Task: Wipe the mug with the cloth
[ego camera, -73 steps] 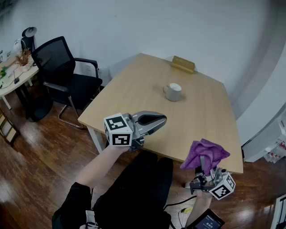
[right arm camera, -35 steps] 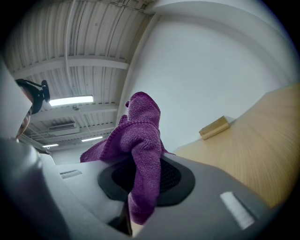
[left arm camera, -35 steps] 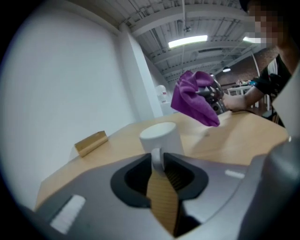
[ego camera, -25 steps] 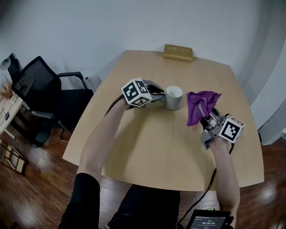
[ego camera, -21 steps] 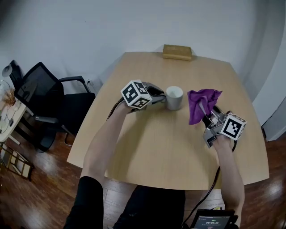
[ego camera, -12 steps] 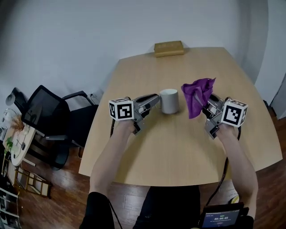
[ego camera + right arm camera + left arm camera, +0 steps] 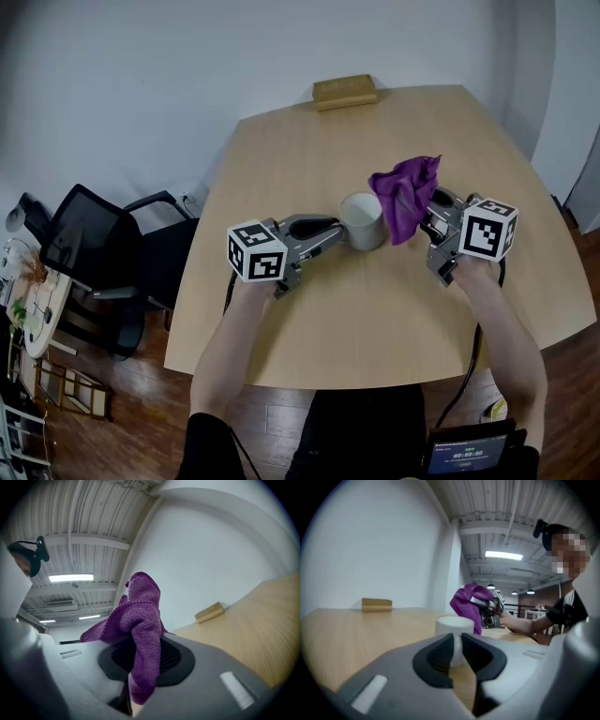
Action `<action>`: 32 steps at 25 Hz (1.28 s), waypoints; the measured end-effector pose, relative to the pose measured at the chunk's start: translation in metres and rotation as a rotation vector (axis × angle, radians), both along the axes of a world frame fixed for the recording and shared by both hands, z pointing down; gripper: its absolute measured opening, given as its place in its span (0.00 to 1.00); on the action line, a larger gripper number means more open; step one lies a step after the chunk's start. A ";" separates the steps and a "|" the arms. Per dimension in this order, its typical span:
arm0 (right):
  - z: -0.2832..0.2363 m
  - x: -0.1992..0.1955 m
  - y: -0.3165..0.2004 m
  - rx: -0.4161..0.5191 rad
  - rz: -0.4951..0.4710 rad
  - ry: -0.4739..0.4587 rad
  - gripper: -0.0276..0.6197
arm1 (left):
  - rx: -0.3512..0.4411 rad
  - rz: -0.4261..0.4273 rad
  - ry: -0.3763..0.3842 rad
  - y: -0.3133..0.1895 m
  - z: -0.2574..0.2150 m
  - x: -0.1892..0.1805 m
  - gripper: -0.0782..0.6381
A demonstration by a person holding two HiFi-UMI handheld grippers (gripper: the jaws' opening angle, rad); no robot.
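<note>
Head view: poised, nothing wiped yet.
Closed left gripper (image 7: 335, 234) just now onto handle of mug (image 7: 363, 220); pinched cloth (image 7: 398, 192) in right gripper (image 7: 422, 216), just right of mug.

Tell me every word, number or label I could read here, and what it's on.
No text reads clearly.
Screen at the head view's bottom edge: timer-like digits, too small to read.
Marker cubes: black-and-white square patterns, no letters.
Unmarked: mug, cloth, wooden block.

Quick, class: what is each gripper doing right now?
Left gripper: jaws have just been closing, now shut on the handle of the mug.
Right gripper: shut on the purple cloth.
</note>
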State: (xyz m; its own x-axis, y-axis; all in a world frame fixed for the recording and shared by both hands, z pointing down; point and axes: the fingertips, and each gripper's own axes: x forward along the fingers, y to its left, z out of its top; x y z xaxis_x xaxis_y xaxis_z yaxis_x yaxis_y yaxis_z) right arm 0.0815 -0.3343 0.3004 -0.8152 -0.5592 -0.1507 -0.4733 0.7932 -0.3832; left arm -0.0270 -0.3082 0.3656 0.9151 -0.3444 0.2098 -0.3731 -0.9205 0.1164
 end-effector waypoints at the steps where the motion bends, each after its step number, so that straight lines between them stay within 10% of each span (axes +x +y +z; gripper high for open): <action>1: 0.001 0.001 0.000 0.000 0.002 -0.001 0.16 | 0.025 0.005 -0.026 0.002 0.002 0.001 0.22; 7: 0.004 0.001 0.003 0.000 0.000 0.001 0.16 | 0.110 -0.027 -0.186 0.000 0.021 0.000 0.26; 13: 0.001 0.003 0.002 0.004 0.004 -0.004 0.16 | 0.092 -0.011 -0.172 -0.001 0.019 0.005 0.21; 21: -0.009 0.007 0.008 0.048 0.022 0.013 0.16 | -0.136 -0.040 0.208 -0.002 -0.014 0.004 0.21; 26: -0.040 -0.003 0.039 0.287 0.101 0.141 0.16 | -0.289 -0.124 0.429 -0.003 -0.031 -0.003 0.21; 32: -0.037 -0.068 0.079 0.667 0.164 0.528 0.16 | -0.315 -0.138 0.385 0.012 -0.031 0.014 0.21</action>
